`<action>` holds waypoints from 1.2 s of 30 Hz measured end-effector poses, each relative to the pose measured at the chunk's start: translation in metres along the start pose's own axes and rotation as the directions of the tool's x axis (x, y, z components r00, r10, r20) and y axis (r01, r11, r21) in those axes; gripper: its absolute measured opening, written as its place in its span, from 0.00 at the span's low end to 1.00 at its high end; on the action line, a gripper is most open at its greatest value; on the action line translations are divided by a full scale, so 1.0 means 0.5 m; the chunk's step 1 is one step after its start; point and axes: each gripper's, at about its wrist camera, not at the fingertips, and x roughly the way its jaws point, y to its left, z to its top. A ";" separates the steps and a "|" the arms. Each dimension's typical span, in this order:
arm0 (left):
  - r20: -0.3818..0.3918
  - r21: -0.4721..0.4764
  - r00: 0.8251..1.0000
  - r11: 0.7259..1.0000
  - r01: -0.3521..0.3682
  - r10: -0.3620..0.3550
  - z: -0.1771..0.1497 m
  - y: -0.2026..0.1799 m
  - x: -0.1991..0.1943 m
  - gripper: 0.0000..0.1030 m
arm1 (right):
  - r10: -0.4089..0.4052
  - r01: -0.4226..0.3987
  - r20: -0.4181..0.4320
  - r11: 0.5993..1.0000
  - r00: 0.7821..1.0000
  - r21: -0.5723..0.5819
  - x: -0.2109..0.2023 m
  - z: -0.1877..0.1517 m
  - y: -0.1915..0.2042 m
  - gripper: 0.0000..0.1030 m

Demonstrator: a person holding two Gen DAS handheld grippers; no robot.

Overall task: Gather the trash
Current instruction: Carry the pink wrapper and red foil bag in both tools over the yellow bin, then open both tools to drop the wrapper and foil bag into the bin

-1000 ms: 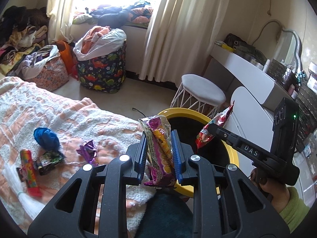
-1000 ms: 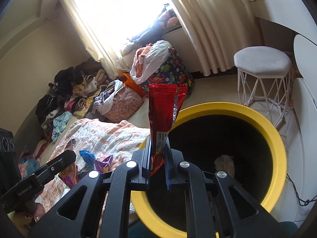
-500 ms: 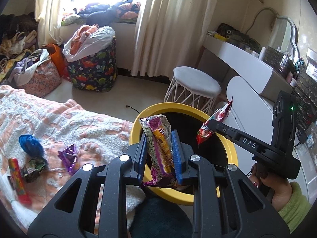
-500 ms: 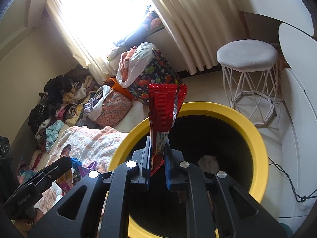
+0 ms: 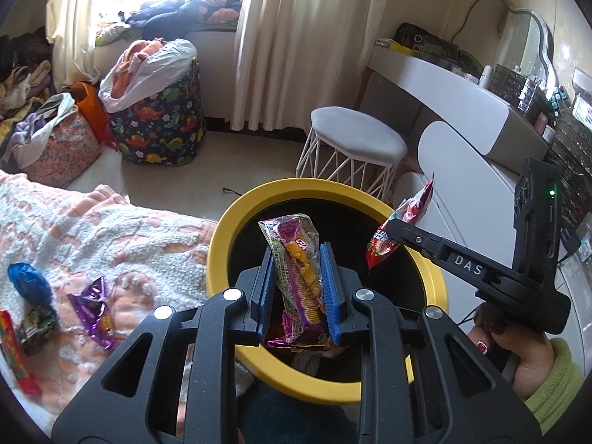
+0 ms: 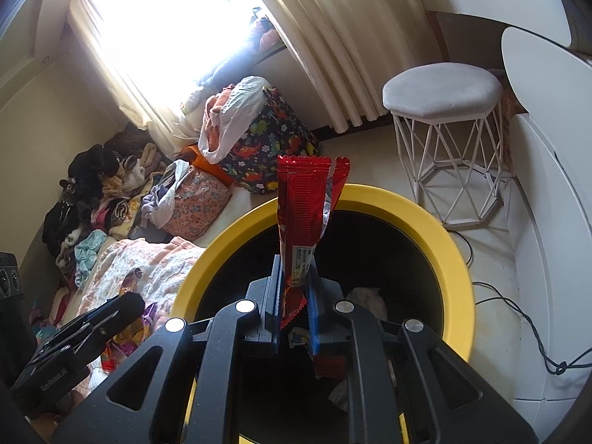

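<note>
Trash is pinched in both of my tools at this moment. My left gripper (image 5: pixel 298 288) is clamping a purple and yellow biscuit packet (image 5: pixel 296 259) between its blue pads, and the packet is standing nearly upright, leaning a little to the left, over the mouth of the yellow-rimmed bin (image 5: pixel 222 236). My right gripper (image 6: pixel 294 298) is squeezing the lower end of a red wrapper (image 6: pixel 303 207), whose crimped top is pointing up, also above the bin's dark opening. In the left wrist view I am seeing that right tool reaching in from the right, held by a hand (image 5: pixel 518 347) in a green sleeve (image 5: pixel 555 381), with the red wrapper sticking out over the bin's far rim.

Inside the bin, a pale crumpled scrap (image 6: pixel 366 296) and a few wrappers are lying at the bottom. On the peach and white blanket (image 5: pixel 111 233) to the left, more litter is waiting: a purple foil wrapper (image 5: pixel 94 305), a blue crumpled piece (image 5: pixel 27 283), a dark small packet (image 5: pixel 37 322) and a colourful tube (image 5: pixel 13 355) at the edge. A white stool (image 5: pixel 355 140) is standing beyond the bin.
</note>
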 end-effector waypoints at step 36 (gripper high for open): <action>0.031 -0.116 1.000 0.993 -0.001 0.004 0.004 0.043 0.040 0.89 | -0.094 0.095 -0.035 0.995 0.995 0.024 0.038 -0.013 -0.024 0.57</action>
